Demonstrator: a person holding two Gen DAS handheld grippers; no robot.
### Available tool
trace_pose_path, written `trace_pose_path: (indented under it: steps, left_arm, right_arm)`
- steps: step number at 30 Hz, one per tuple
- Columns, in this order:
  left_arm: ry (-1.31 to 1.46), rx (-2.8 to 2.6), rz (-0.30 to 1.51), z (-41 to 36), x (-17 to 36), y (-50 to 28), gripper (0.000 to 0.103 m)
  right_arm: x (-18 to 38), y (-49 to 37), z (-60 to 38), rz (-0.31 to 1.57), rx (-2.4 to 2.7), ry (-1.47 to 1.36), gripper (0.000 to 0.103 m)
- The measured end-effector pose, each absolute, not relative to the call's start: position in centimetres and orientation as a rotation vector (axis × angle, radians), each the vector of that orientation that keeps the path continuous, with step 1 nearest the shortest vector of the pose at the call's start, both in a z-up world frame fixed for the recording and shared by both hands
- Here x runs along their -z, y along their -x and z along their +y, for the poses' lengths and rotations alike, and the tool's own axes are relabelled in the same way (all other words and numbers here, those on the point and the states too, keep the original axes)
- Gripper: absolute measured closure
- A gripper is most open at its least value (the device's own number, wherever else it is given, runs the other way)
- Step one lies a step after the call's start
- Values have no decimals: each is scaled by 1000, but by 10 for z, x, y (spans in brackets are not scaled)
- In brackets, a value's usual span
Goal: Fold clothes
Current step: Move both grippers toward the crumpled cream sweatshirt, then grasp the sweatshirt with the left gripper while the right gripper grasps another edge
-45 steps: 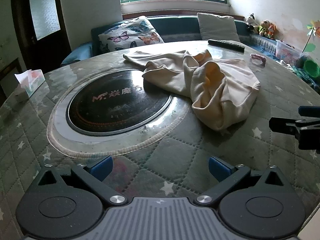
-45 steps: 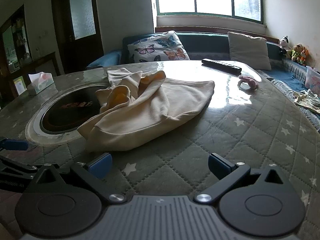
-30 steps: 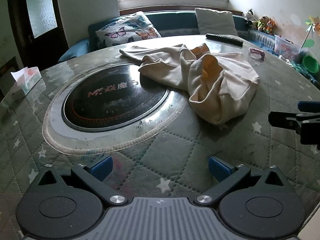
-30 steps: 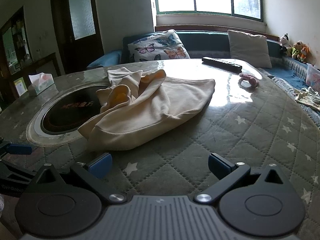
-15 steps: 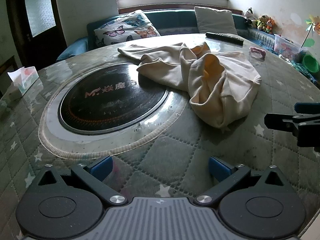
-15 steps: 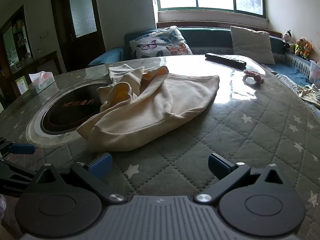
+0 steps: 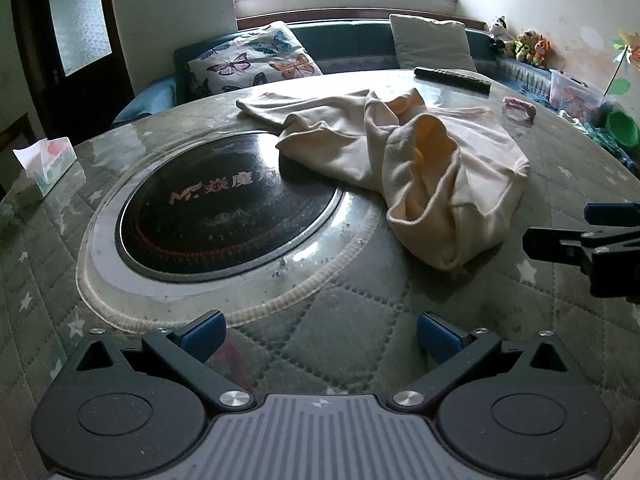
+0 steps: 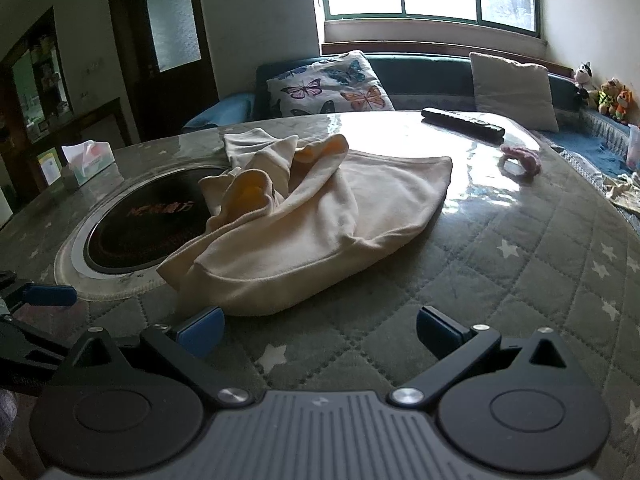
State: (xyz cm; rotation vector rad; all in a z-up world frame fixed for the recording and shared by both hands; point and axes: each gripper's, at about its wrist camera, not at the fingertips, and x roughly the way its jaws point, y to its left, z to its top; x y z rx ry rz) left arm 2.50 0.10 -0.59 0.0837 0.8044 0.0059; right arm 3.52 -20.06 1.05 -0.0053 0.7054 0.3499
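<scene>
Garment (image 8: 320,224) crumpled just ahead of right hand-held gripper (image 8: 320,330), apart.

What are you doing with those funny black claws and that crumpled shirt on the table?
A person holds a gripper in each hand to fold clothes. The cream garment lies in a crumpled heap on the round table, partly over the black cooktop. The left gripper and the right gripper are both open, near the table's front edge. Neither touches the garment yet, so folding has not begun.
</scene>
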Motion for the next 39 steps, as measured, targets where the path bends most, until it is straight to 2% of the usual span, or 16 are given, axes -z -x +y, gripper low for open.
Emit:
trace_pose_path:
  steps: [13,19,27,31,36,38,39]
  left_arm:
    - [-57,-27,745,20,-18,-60,0]
    - [-40,18,686,20,-39,-97,1]
    - [-23,147,646,7,-52,-153,16]
    - [-43,196,658,-3,-46,-175,26]
    - [-44,260,695,-10,-33,-197,31]
    - [-41,278,706,-12,-29,-203,43]
    - [-35,289,711,-12,-27,-205,46]
  right_arm:
    - [-31,-86,-203,685,-367,-3,0]
    - [-33,-126,-204,706,-374,-18,7]
    - [-30,-178,-203,743,-406,-72,25]
    - [-28,-201,-202,760,-426,-96,37]
    - [-25,-228,-200,778,-463,-139,50]
    - [-22,-238,-197,792,-474,-154,53]
    - [-20,-242,-195,800,-481,-161,55]
